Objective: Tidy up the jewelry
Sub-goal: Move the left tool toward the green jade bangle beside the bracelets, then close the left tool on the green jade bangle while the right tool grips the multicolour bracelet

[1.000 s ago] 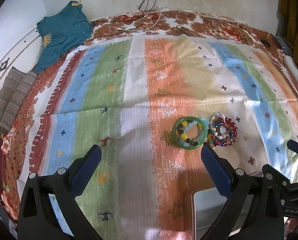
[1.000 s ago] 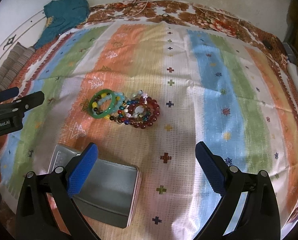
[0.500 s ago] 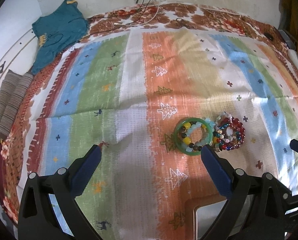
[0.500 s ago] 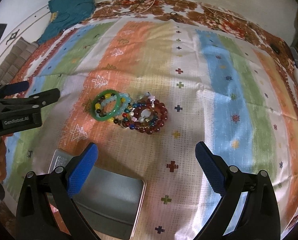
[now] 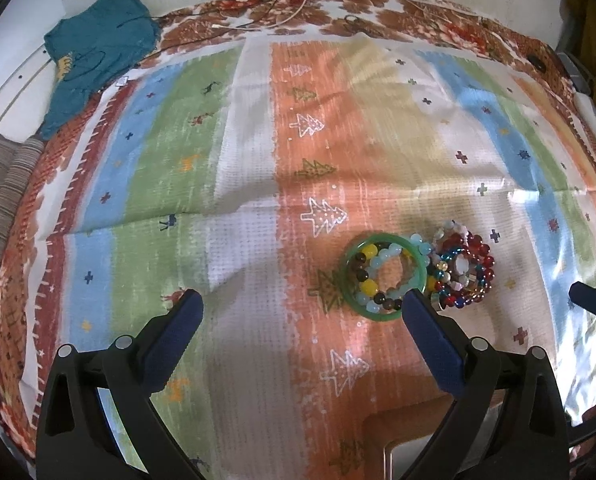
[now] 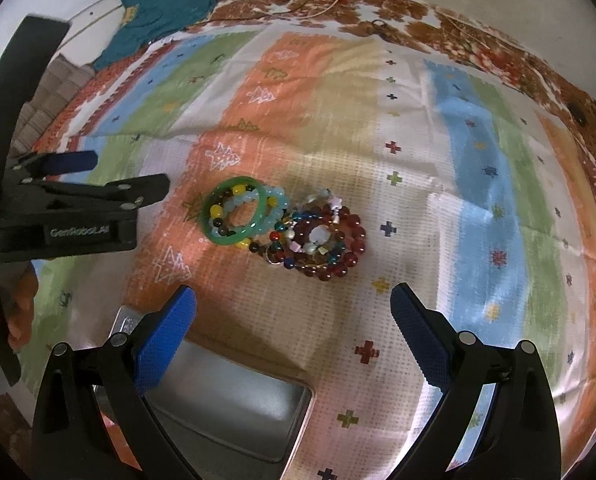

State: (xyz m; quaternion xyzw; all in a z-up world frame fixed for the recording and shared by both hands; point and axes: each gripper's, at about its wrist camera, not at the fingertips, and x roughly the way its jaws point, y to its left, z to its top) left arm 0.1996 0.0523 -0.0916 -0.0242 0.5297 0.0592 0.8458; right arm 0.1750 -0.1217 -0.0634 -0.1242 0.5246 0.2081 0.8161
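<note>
A green bangle (image 5: 350, 276) (image 6: 208, 216) lies flat on the striped cloth, with beaded bracelets of yellow, pale blue and dark beads inside it. Touching its right side is a pile of red and multicoloured bead bracelets (image 5: 464, 268) (image 6: 322, 240). A grey metal tin (image 6: 234, 400) (image 5: 410, 460) sits near the front edge. My left gripper (image 5: 301, 300) (image 6: 130, 172) is open, its right finger just short of the bangle. My right gripper (image 6: 294, 298) is open and empty, hovering between tin and bracelets; one of its fingertips (image 5: 590, 300) shows in the left wrist view.
The striped cloth (image 5: 258, 140) covers a bed with a floral sheet. A teal garment (image 5: 98, 52) and folded striped fabric (image 5: 2, 196) lie at the far left. Cables (image 5: 290, 8) trail along the back by the wall. A hand (image 6: 18, 312) holds the left gripper.
Both grippers have moved forward, so the bracelets sit closer and larger. The left gripper reaches further into the right wrist view. Both stay open.
</note>
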